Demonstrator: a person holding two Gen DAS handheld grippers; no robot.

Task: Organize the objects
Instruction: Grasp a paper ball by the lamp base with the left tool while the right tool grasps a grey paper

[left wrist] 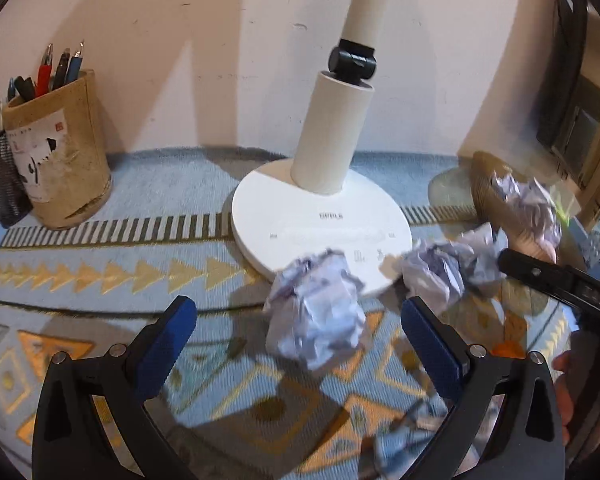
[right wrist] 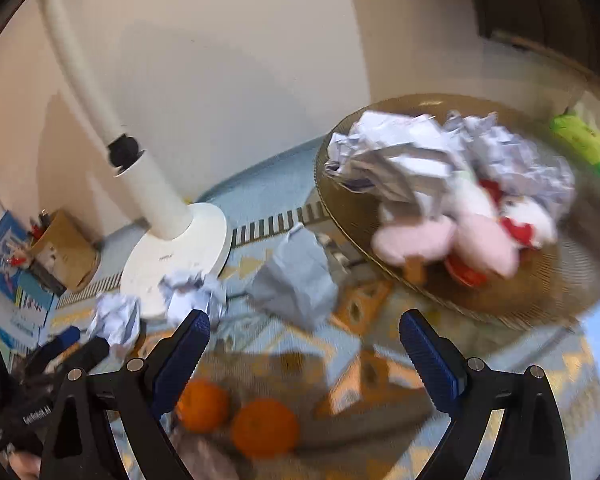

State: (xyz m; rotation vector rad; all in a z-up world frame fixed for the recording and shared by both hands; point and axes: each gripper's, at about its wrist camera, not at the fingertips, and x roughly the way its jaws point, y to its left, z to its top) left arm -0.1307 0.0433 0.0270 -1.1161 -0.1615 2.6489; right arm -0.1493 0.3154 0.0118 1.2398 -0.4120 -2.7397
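While both your grippers are spread wide with nothing in them, the messy bit is what sits around the paper. In the left wrist view your left gripper (left wrist: 298,334) frames a crumpled paper ball (left wrist: 315,312) at centre frame, but that ball leans right against the rim of the white lamp base (left wrist: 320,220). Close too far forward and a pad clips the base and the ball squirts out sideways.

A second paper ball (left wrist: 448,272) lies just right of it, with one finger of your right gripper (right wrist: 304,340) poking in from the right edge of that view. Two grippers going for neighbouring balls could easily bump.

In the right wrist view the woven basket (right wrist: 540,292) at upper right already holds crumpled paper and pink-and-red things heaped up to its rim; it's blurry, so I can't say what they are. Drop more on top and something probably rolls off the near edge.

Also watch the grey paper lump (right wrist: 296,280) at centre frame and the two oranges (right wrist: 236,420) below your open jaws. A low sweep could knock those rolling across the patterned cloth (left wrist: 100,280).
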